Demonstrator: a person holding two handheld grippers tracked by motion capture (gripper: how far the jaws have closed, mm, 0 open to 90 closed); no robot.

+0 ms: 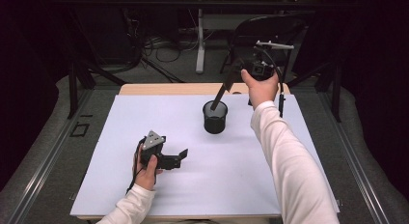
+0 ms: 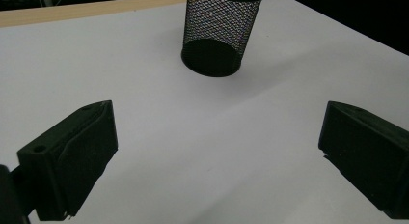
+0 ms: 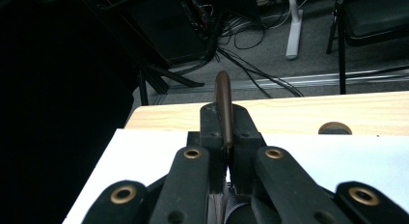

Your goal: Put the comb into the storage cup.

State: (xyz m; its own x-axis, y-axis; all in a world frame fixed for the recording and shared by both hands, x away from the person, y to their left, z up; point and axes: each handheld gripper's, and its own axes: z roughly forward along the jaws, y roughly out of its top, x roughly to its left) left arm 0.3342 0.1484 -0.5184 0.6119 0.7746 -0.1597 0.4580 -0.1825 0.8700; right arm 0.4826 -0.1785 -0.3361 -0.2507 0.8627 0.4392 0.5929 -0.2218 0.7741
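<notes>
A black wire-mesh cup stands upright on the white sheet, a little right of the middle. My right gripper is raised behind and to the right of it, shut on a slim dark brown pen. The pen slants down and left, and its lower end reaches the cup's mouth. In the right gripper view the pen sticks out past the closed jaws of that gripper. My left gripper rests low on the sheet at the front left, open and holding nothing. Its view shows the cup ahead, well beyond the left gripper.
The white sheet covers most of a wooden table, whose bare far edge has a round grommet. Behind the table are a dark chair, a white desk leg and floor cables.
</notes>
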